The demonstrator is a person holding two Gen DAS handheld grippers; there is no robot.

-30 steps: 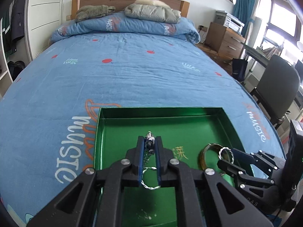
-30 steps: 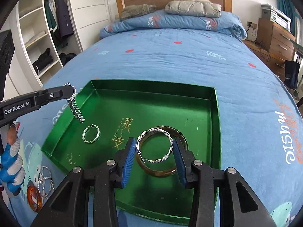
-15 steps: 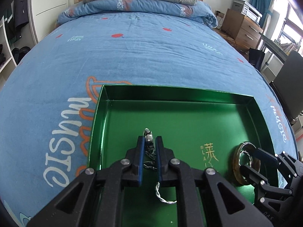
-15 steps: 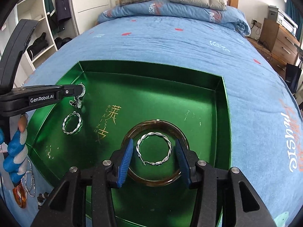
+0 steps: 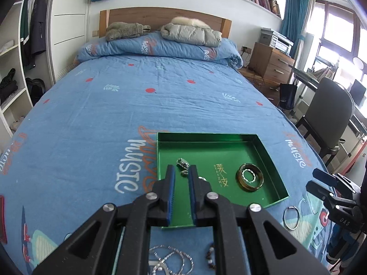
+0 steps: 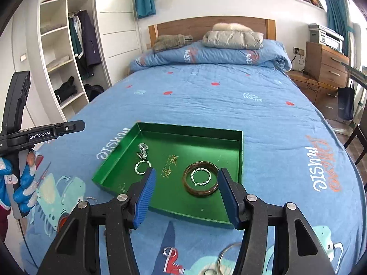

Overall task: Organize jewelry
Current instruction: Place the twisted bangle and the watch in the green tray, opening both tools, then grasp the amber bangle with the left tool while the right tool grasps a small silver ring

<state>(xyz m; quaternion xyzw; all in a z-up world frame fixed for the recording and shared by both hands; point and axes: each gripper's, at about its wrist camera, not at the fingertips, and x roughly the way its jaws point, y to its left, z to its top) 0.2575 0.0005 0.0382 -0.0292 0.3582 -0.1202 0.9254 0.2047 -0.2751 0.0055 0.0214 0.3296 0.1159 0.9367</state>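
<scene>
A green tray (image 6: 240,151) (image 5: 206,135) lies on the blue bed cover. In it are a brown bangle (image 6: 201,193) (image 5: 250,189) with a twisted silver ring (image 6: 209,176) (image 5: 244,174) lying inside it, a smaller twisted ring (image 6: 137,167) and a short silver chain (image 6: 142,151) (image 5: 182,163). My right gripper (image 6: 185,176) (image 5: 321,181) hovers above the tray's near edge. Its jaws are opening, with nothing between them. My left gripper (image 5: 182,171) (image 6: 78,126) is raised over the tray's left side, almost closed with a narrow slit, and holds nothing.
Loose jewelry lies on the cover in front of the tray: a silver hoop (image 5: 291,217) (image 6: 229,252), thin chains (image 5: 169,259) and dark beads (image 5: 209,256). A gloved hand (image 6: 20,183) holds the left gripper. A chair (image 5: 328,114) and dresser stand right of the bed, wardrobe shelves left.
Both grippers have pulled back and up from the tray. The chain has left the left jaws and lies in the tray. The right jaws widened, leaving the twisted ring inside the bangle.
</scene>
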